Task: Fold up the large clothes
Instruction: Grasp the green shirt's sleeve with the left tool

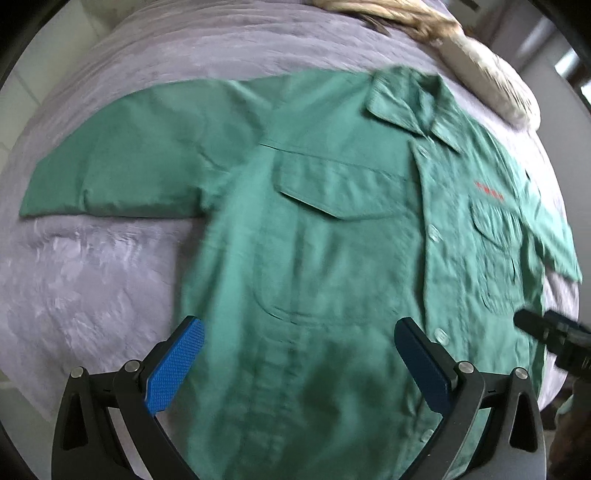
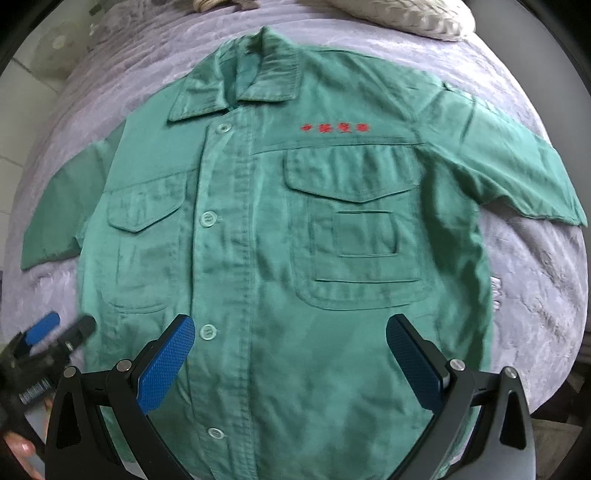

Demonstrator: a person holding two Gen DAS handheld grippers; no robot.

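Observation:
A green short-sleeved work shirt (image 1: 332,240) lies flat, front up and buttoned, on a lilac bedspread (image 1: 92,277); collar far, hem near, both sleeves spread out. It has two chest pockets and red lettering (image 2: 334,128). My left gripper (image 1: 299,334) is open and empty above the shirt's lower left part. My right gripper (image 2: 290,330) is open and empty above the shirt (image 2: 295,240) near its lower middle. The left gripper also shows at the lower left of the right wrist view (image 2: 62,332), and the right gripper at the right edge of the left wrist view (image 1: 546,332).
The lilac bedspread (image 2: 535,295) surrounds the shirt on all sides. A cream knitted pillow or blanket (image 2: 413,14) lies past the collar, and also shows in the left wrist view (image 1: 480,62). Tiled floor (image 2: 22,110) shows beyond the bed's left edge.

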